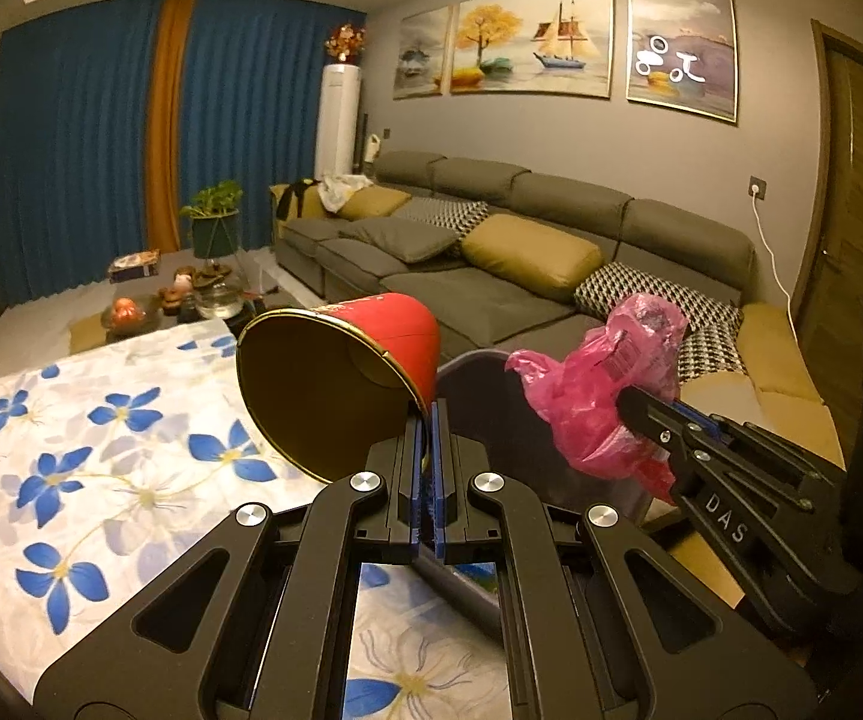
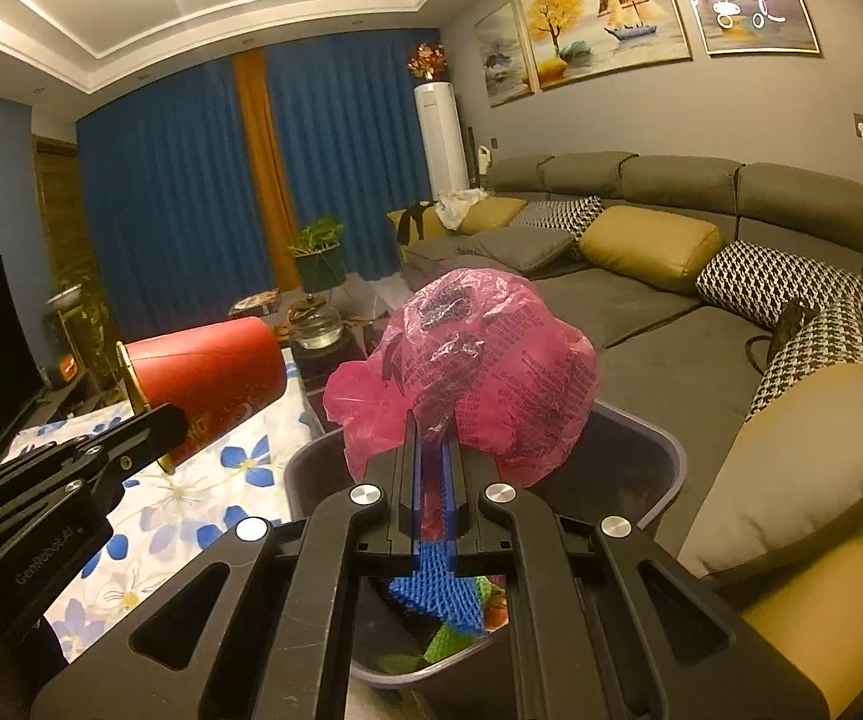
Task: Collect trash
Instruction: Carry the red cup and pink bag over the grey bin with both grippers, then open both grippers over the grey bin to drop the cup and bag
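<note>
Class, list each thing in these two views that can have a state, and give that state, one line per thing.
Left gripper: shut on the red cup's rim.
Right gripper: shut on the pink bag.
Red cup: held on its side, empty, mouth toward the left camera.
Pink bag: crumpled, held above the bin.
Bin: open, some trash inside.
Curtains: drawn.

Left gripper (image 1: 429, 420) clamped; right gripper (image 2: 431, 438) clamped.
</note>
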Motion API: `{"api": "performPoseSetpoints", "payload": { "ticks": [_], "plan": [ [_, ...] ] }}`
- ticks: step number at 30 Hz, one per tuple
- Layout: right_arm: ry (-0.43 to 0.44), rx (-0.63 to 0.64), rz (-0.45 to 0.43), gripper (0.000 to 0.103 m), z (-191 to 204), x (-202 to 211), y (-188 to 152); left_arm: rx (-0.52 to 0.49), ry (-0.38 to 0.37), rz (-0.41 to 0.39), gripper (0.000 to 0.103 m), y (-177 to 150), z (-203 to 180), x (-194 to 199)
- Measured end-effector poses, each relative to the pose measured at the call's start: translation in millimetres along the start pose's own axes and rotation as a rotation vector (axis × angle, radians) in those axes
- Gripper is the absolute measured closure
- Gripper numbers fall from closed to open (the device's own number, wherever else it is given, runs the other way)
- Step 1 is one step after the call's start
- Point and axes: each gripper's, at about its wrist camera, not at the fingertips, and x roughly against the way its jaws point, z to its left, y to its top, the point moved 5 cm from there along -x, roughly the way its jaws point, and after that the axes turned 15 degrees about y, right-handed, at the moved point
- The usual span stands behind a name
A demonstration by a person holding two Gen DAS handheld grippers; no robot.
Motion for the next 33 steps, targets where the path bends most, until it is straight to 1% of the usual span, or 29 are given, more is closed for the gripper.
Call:
{"api": "performPoseSetpoints", "payload": {
  "ticks": [6, 9, 13, 14, 18, 21, 23, 24, 26, 27, 29, 30, 31, 32, 33],
  "plan": [
    [-0.008, -0.008, 0.001, 0.096, -8.5, -5.5, 3.1, 0.001, -0.027, 0.031, 0.101, -3.7, -9.7, -16.2],
    [-0.011, -0.011, 0.005, 0.094, -12.1, -9.1, 3.0, 0.002, -0.045, 0.044, 0.101, -4.0, -14.9, -23.6],
    [-0.019, -0.014, 0.014, 0.081, -12.6, -13.8, 0.7, -0.004, -0.067, 0.056, 0.101, -7.8, -22.7, -29.9],
    [-0.022, -0.017, 0.016, 0.078, -13.5, -14.0, 0.2, -0.008, -0.07, 0.061, 0.101, -9.2, -23.7, -31.5],
    [-0.041, -0.039, 0.005, 0.062, -20.1, -10.5, -1.7, -0.01, -0.079, 0.085, 0.101, -13.8, -25.4, -39.8],
    [-0.063, -0.049, -0.006, 0.056, -24.5, -4.9, -3.1, -0.028, -0.089, 0.104, 0.098, -16.9, -28.2, -44.4],
    [-0.071, -0.057, -0.012, 0.051, -25.8, -0.3, -4.0, -0.029, -0.084, 0.112, 0.086, -18.9, -27.6, -45.9],
    [-0.076, -0.059, -0.016, 0.048, -26.2, 2.7, -4.8, -0.029, -0.075, 0.115, 0.082, -20.0, -25.8, -46.5],
    [-0.089, -0.057, -0.025, 0.043, -24.7, 7.4, -3.9, -0.028, -0.056, 0.111, 0.062, -21.0, -23.0, -45.0],
    [-0.094, -0.056, -0.028, 0.038, -24.9, 9.0, -3.6, -0.028, -0.047, 0.108, 0.059, -21.3, -21.1, -43.5],
    [-0.103, -0.05, -0.036, 0.033, -23.5, 15.3, -5.0, -0.027, -0.021, 0.101, 0.045, -21.6, -16.5, -38.7],
    [-0.108, -0.045, -0.038, 0.027, -21.1, 17.4, -4.9, -0.028, -0.001, 0.095, 0.042, -22.1, -13.4, -35.0],
    [-0.113, -0.04, -0.042, 0.021, -19.2, 20.2, -5.7, -0.029, 0.017, 0.089, 0.035, -22.8, -10.4, -31.5],
    [-0.116, -0.033, -0.047, 0.018, -16.4, 24.0, -6.1, -0.029, 0.031, 0.085, 0.03, -22.7, -8.2, -28.4],
    [-0.116, -0.028, -0.05, 0.015, -14.2, 27.2, -5.7, -0.03, 0.055, 0.08, 0.028, -24.2, -3.8, -23.3]
  ]
}}
